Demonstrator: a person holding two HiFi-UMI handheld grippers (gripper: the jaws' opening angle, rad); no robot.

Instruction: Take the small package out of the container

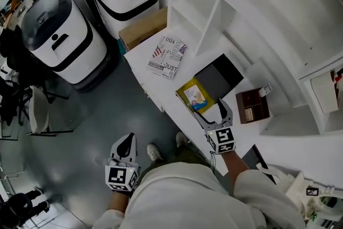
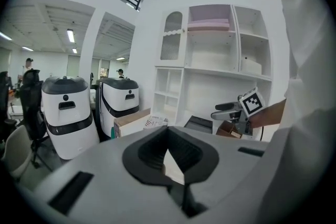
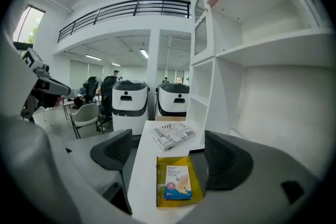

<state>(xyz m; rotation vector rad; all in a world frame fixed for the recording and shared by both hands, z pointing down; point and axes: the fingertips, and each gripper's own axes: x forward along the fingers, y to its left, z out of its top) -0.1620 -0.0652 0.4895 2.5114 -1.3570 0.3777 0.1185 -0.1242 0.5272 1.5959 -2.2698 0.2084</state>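
Observation:
A small yellow package [image 1: 195, 95] with a blue and white card on it lies flat on the white table [image 1: 161, 83], partly over a dark flat sheet [image 1: 220, 76]. My right gripper [image 1: 210, 108] stands open just short of the package. In the right gripper view the package [image 3: 177, 182] lies low between the spread jaws of that gripper [image 3: 168, 140], untouched. An open brown box [image 1: 253, 106] sits to its right. My left gripper [image 1: 127, 146] hangs shut over the floor, away from the table, and its view shows the jaws of the left gripper [image 2: 168, 134] meeting at the tips with nothing held.
A printed white box [image 1: 167, 56] lies farther along the table. White shelving [image 1: 225, 2] rises behind it. Two white and black rounded machines [image 1: 64, 35] stand on the grey floor, with a cardboard box [image 1: 143, 27] beside the table's end. Office chairs [image 1: 37, 110] stand at the left.

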